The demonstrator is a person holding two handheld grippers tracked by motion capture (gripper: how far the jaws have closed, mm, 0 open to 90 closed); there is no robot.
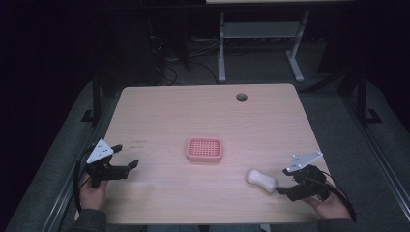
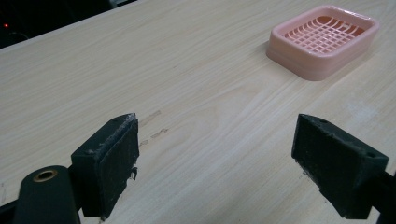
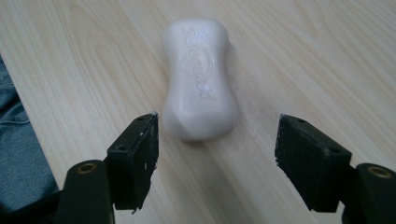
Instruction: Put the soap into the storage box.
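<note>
From the high view, your right gripper (image 1: pixel 283 189) sits at the near right of the table (image 1: pixel 159 116), just beside the white soap bar (image 1: pixel 261 179), which lies flat on the wood with its long axis running toward the pink soap dish (image 1: pixel 204 149) at the table's middle. Your left gripper (image 1: pixel 126 157) rests well apart on the near left, holding nothing. The frame is dim, so I cannot be sure whether the right jaw tips already touch the bar; it looks like they stop just short.

The right gripper view settles more. Its jaws stand wide open with nothing between them, and the soap bar (image 3: pixel 200 79) lies just ahead of the gap, near end pointing at you. Push straight forward so the pads straddle the narrow waist, keep them low to the table, and close across the width, not the length; the rounded ends would likely slip. This view also shows embossed lettering on top, which the high view cannot.

The left gripper view shows its jaws wide open over bare wood, with the soap dish (image 2: pixel 323 41) ahead, its grid floor empty, ready to receive the bar.
</note>
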